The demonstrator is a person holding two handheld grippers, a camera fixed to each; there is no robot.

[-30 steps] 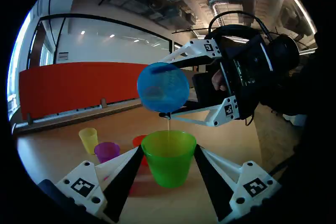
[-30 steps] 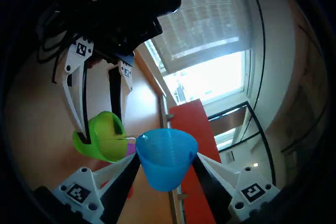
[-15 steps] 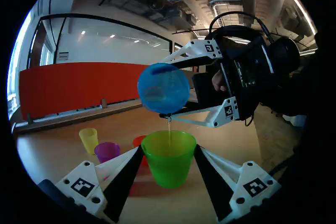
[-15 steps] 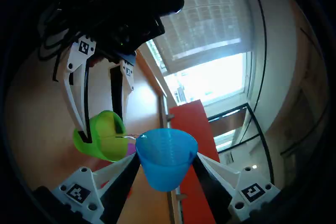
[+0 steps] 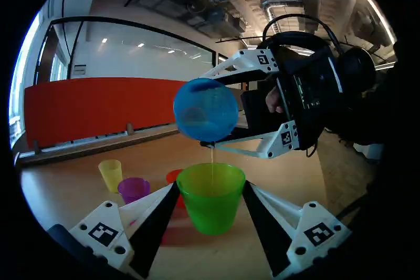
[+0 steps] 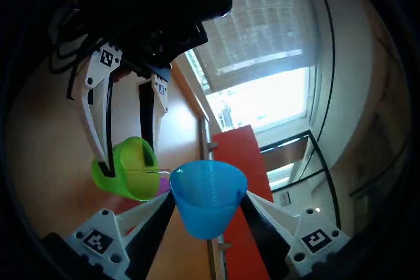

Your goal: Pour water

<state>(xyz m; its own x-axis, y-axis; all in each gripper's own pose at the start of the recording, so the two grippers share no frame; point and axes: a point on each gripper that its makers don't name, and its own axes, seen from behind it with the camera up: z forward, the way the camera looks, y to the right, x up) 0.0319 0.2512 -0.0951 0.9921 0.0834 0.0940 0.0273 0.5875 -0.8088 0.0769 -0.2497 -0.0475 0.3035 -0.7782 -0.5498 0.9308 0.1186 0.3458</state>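
- The left gripper (image 5: 211, 189) is clenched on the green cup (image 5: 211, 207), one finger pressing each side of its wall, and holds it upright with the rim level and the mouth open.
- Directly above the green cup, the right gripper (image 6: 208, 196) grasps the blue cup (image 6: 207, 207) between both fingers. In the left gripper view the blue cup (image 5: 206, 110) is tipped over on its side with its mouth facing the camera.
- A thin stream of water (image 5: 211, 155) falls from the blue cup's lowest lip edge and lands inside the green cup, toward the middle of the mouth and away from its rim.
- There is a clear gap of air between the blue cup's lip and the green cup's rim; the two cups do not touch.
- A hand (image 5: 273, 100) grips the right gripper's body, up and to the right of the green cup.
- To the left of the green cup and farther back stand a purple cup (image 5: 133, 189) and a yellow cup (image 5: 110, 174). A red cup (image 5: 173, 176) sits just behind its left side.
- The wooden table (image 5: 63, 201) lies open to the left of the green cup as far as its back edge.
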